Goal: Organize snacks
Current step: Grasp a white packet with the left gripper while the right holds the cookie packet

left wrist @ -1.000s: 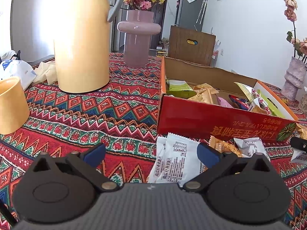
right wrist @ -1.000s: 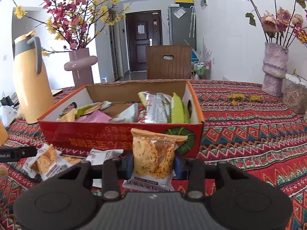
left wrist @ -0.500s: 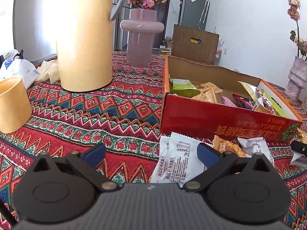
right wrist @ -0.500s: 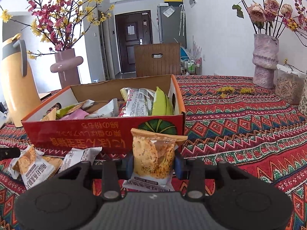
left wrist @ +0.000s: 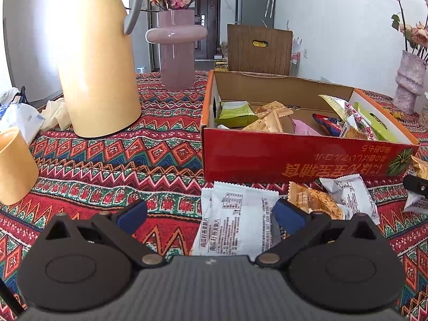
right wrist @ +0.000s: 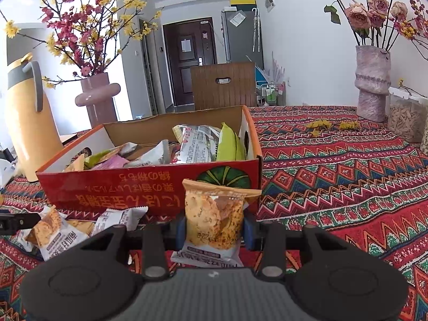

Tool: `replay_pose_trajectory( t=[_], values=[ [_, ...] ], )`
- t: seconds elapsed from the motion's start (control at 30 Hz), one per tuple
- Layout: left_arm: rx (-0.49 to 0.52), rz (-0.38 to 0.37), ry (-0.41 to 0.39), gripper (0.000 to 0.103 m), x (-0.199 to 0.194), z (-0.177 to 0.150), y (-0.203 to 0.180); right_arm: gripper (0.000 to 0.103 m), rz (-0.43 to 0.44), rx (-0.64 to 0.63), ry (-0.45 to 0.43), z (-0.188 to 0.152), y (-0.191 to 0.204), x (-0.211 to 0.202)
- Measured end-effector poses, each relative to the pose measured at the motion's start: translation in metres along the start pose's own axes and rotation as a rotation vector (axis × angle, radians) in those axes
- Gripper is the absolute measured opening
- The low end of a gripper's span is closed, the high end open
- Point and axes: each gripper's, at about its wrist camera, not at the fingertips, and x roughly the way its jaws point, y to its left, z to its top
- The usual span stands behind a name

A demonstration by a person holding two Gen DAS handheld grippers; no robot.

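The right tool (right wrist: 214,231) is clamping an orange snack pack (right wrist: 215,219) between its blue pads, holding it upright just in front of the red box (right wrist: 149,190). It is pointing gently downward toward the box's near right corner, above the patterned cloth on the desk (right wrist: 347,176). The pack is showing a clear window with crumbly golden pieces inside, an orange crimped top edge and a white printed band at the bottom.

The left tool (left wrist: 210,214) is hanging open and is gripping nothing, its pads spread wide and tilting down at the desk in front of the box's left end. A white pack (left wrist: 235,224) is lying flat on the cloth, showing between the pads but nearer the right one; neither pad is pressing on it. Just to its right, a second orange pack (left wrist: 313,203) and another white one (left wrist: 350,192) are lying against the foot of the box.

The box is sitting open, with green, pink, tan and silver wrappers piling up inside it. A yellow flask (left wrist: 99,61) and a pink vase (left wrist: 176,50) are standing beyond the box on the left, and a yellow cup (left wrist: 14,165) is sitting at the left edge.
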Motion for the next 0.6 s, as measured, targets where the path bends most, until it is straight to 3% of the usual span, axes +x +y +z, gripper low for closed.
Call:
replay_pose_trajectory(
  t=[0.13,0.23,0.3,0.33,0.4,0.6],
  values=[
    [0.02,0.005,0.037,0.103,0.009,0.001,-0.008,0.04,0.014,0.005,-0.006,0.0,-0.001,-0.002],
    [0.013,-0.008,0.059,0.094,0.013,0.003,-0.009,0.04,0.022,0.003,-0.011,0.0,0.0,-0.003],
    [0.011,-0.032,0.076,0.076,0.015,0.004,-0.01,0.04,0.028,0.005,-0.012,-0.001,-0.001,-0.003],
    [0.005,-0.043,0.087,0.072,0.017,0.004,-0.009,0.04,0.032,0.008,-0.012,-0.001,-0.002,-0.004],
    [-0.005,-0.061,0.113,0.052,0.022,0.004,-0.008,0.04,0.035,0.01,-0.012,-0.001,-0.002,-0.004],
    [-0.028,-0.076,0.094,0.047,0.016,0.002,-0.005,0.04,0.037,0.008,-0.015,-0.001,-0.001,-0.005]
  ],
)
